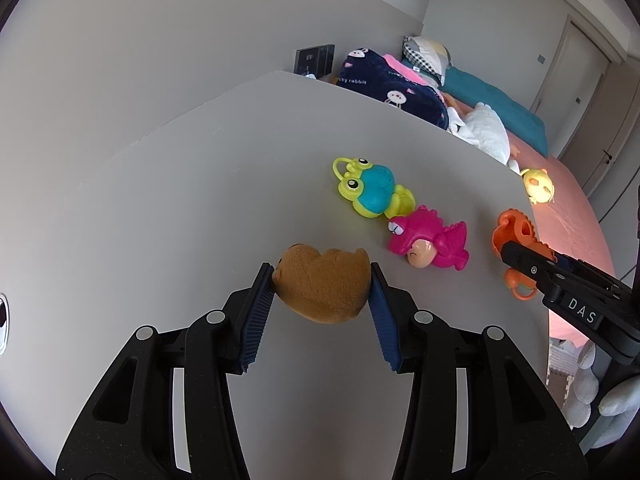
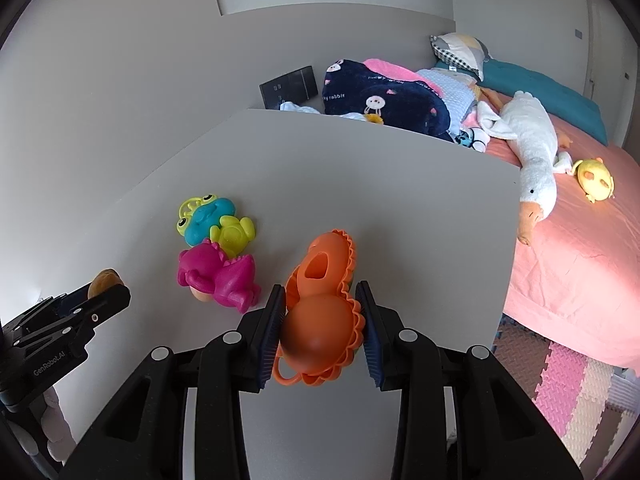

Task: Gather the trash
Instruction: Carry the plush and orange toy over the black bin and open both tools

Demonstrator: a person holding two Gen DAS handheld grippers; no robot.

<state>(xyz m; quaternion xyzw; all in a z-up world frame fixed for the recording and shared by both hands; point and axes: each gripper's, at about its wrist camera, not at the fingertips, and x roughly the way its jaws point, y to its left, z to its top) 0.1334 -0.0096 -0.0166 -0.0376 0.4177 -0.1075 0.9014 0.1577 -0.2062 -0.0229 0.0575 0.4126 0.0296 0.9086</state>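
My left gripper (image 1: 322,276) is shut on a brown plush toy (image 1: 320,288) over the grey table (image 1: 180,200). My right gripper (image 2: 322,294) is shut on an orange plastic toy (image 2: 322,316) near the table's right edge; it also shows in the left wrist view (image 1: 516,236). A green and blue frog toy (image 1: 370,190) and a pink dinosaur toy (image 1: 428,242) lie side by side on the table between the two grippers. Both also show in the right wrist view, the frog (image 2: 214,224) above the dinosaur (image 2: 218,278).
A bed with a pink sheet (image 2: 580,248) stands right of the table, holding a white goose plush (image 2: 532,152), a yellow chick toy (image 2: 596,180), a navy blanket (image 2: 384,100) and pillows. Foam floor mats (image 2: 568,396) lie below. A wall stands behind.
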